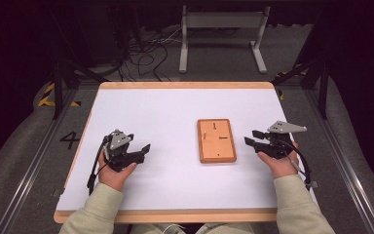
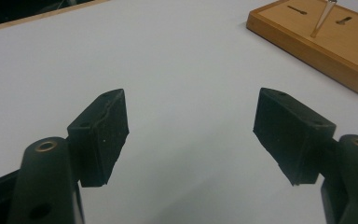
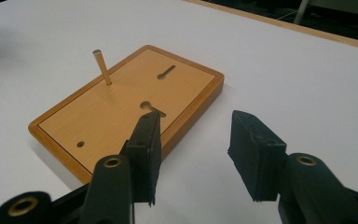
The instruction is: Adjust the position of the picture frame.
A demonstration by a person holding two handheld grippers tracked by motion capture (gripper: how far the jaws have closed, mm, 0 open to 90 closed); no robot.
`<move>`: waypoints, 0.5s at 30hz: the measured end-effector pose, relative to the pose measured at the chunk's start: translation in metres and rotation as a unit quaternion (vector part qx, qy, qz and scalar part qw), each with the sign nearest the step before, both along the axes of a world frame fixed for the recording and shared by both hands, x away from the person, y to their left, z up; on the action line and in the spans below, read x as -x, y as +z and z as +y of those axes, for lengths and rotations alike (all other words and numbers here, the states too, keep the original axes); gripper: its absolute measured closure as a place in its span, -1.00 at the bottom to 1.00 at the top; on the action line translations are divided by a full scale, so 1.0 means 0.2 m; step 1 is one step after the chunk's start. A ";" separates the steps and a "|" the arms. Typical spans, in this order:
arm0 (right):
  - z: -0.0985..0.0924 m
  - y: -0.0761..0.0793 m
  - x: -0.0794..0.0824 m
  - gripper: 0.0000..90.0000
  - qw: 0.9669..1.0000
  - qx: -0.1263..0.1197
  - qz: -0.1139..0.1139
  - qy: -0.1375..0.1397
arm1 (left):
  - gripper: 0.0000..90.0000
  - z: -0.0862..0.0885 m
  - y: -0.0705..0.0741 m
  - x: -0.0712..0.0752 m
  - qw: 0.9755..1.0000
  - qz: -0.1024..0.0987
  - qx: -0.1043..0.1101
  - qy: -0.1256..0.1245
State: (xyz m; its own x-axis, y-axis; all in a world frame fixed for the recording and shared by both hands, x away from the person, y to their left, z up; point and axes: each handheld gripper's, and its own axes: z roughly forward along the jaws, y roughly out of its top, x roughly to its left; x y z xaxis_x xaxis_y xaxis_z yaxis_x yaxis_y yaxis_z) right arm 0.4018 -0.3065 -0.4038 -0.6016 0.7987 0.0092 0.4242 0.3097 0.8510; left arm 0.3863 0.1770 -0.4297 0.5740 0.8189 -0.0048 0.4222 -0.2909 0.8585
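Observation:
A flat wooden board (image 1: 216,140) lies right of the table's middle. It has two keyhole slots and a small hole, and a thin peg (image 3: 102,67) stands upright near its far left corner. My right gripper (image 1: 250,137) is just right of the board, pointing at its edge. In the right gripper view the board (image 3: 121,107) sits ahead and left of the right gripper (image 3: 193,154), whose jaws are apart with nothing between them. My left gripper (image 1: 143,150) rests at the table's left, well away from the board. In the left gripper view the left gripper (image 2: 191,135) is wide open over bare white surface.
The white table top (image 1: 175,112) has a wooden rim all round. Beyond its far edge stand a grey metal frame (image 1: 221,29) and loose cables (image 1: 146,53) on the floor. Rails run along both sides of the table.

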 end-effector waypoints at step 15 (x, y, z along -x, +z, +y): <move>0.07 0.10 -0.17 0.23 0.999 0.018 0.032 -0.005 | -0.41 0.04 -0.01 0.02 1.000 0.007 0.003 0.013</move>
